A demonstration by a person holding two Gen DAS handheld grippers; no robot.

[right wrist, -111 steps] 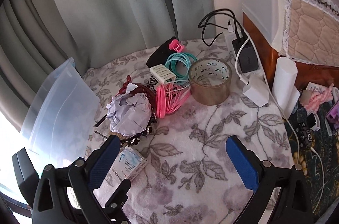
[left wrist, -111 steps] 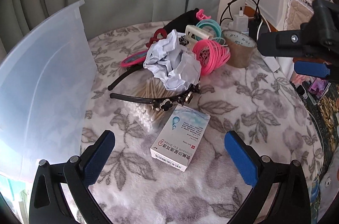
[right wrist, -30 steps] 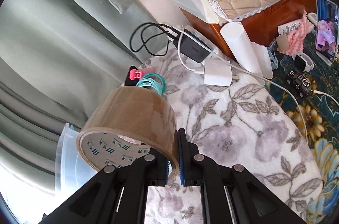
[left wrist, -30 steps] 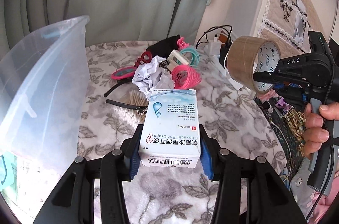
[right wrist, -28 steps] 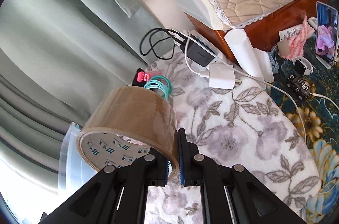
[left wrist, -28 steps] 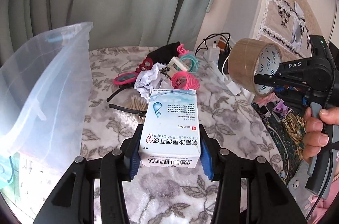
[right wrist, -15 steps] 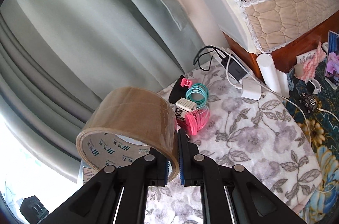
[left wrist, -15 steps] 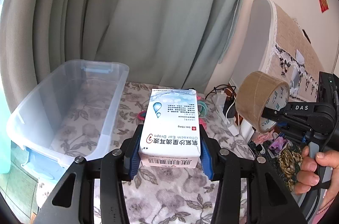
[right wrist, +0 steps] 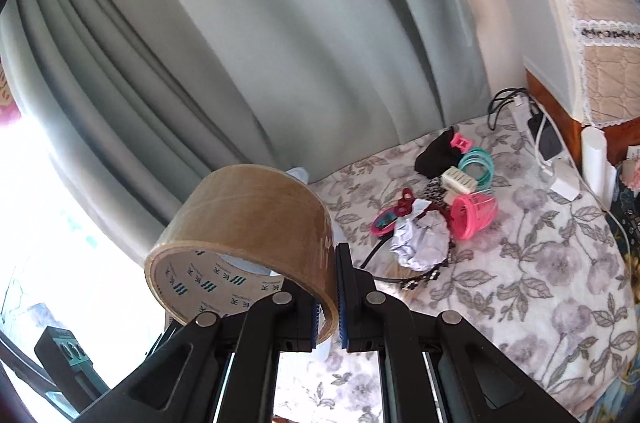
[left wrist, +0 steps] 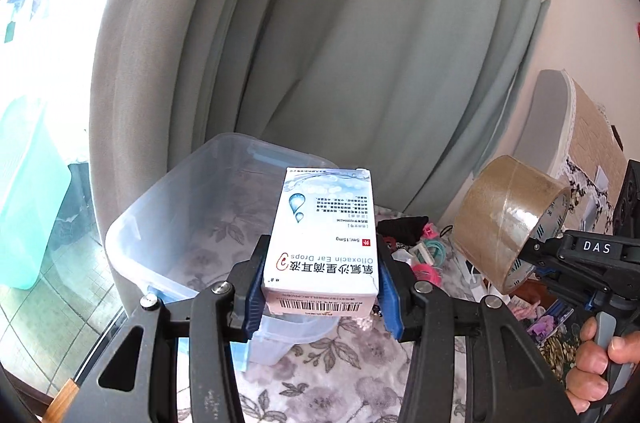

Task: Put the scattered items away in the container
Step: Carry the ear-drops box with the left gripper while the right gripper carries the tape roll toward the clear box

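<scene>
The clear plastic container sits left of centre in the left wrist view, on the flowered cloth and in front of the grey-green curtain. Its inside shows only the cloth pattern through the bottom. In front of it, at centre frame, the left gripper is clamped partway closed on a white ear-drops box, blue pads pressing its two long sides, barcode end toward the camera. At the right edge, a hand holds the right gripper, whose jaws pinch the wall of a brown tape roll. In the right wrist view, the rest of the clutter lies at centre right: crumpled paper, pink hair ties, teal hair ties.
</scene>
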